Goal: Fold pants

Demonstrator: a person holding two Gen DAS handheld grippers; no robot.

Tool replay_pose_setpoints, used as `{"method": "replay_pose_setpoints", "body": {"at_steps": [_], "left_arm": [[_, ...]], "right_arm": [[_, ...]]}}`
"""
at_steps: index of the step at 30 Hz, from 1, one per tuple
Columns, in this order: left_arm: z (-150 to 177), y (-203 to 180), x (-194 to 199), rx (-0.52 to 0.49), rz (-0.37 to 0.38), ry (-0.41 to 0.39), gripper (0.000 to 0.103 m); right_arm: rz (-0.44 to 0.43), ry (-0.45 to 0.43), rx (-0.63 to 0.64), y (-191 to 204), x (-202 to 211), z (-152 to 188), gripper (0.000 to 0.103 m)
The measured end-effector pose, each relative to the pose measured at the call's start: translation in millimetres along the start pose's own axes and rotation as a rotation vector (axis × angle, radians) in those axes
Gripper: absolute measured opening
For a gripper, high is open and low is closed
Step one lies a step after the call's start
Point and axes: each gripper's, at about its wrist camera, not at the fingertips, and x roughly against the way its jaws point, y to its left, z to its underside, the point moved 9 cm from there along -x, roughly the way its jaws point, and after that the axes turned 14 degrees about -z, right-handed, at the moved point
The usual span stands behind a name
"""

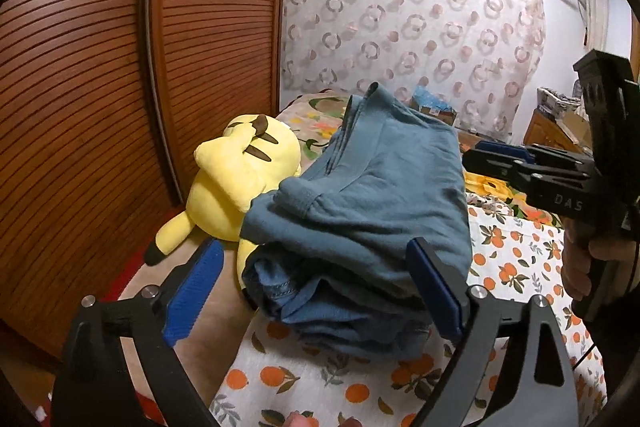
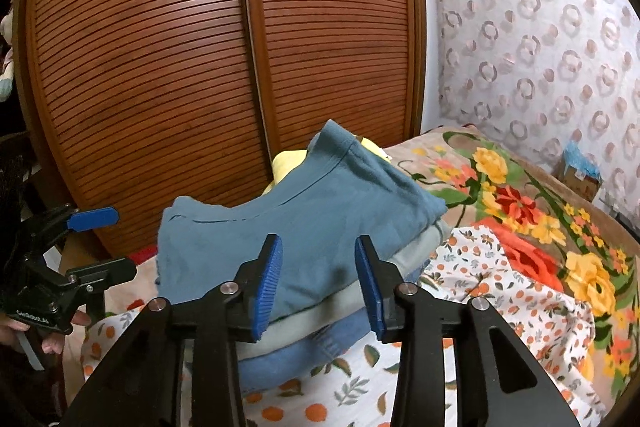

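The folded pants [image 1: 360, 195] are blocking the way straight ahead of both claws, stacked on other folded clothes on the bed [image 2: 520, 307]. A yellow plush toy [image 1: 236, 183] is lying against the pile's far-left side, with the slatted wardrobe doors [image 1: 100, 87] closing off that flank. Open bedspread is lying free to the right of the pile and in front of it.

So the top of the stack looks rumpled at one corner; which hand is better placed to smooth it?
Probably the left: its open tongs face the folded teal cotton pants' bunched corner, while the right tongs, also open, face the smoother side.
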Motion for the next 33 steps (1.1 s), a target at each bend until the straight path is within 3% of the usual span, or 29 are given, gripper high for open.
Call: {"method": "replay_pose_setpoints", "body": {"at_steps": [6,16,20,31,33], "left_arm": [[5,-3,12,-0.004,0.035,-0.001,0.093],[8,-16,37,-0.051,0.07,-0.036,0.093],[9,-24,49,-0.068,0.097,-0.058,0.093],[20,-46,74,-0.113,0.145,-0.092,0.093],[22,-51,79,-0.119,0.159,-0.094,0.093]], "right_arm": [[0.017,-0.009,-0.01,12,11,7,0.051],[0.066,-0.029,-0.048,32,38,30,0.056],[0.092,-0.049,-0.062,44,56,38,0.065],[0.188,-0.097,-0.093,81,102,64,0.07],[0.211,-0.103,-0.105,87,111,71,0.078]]}}
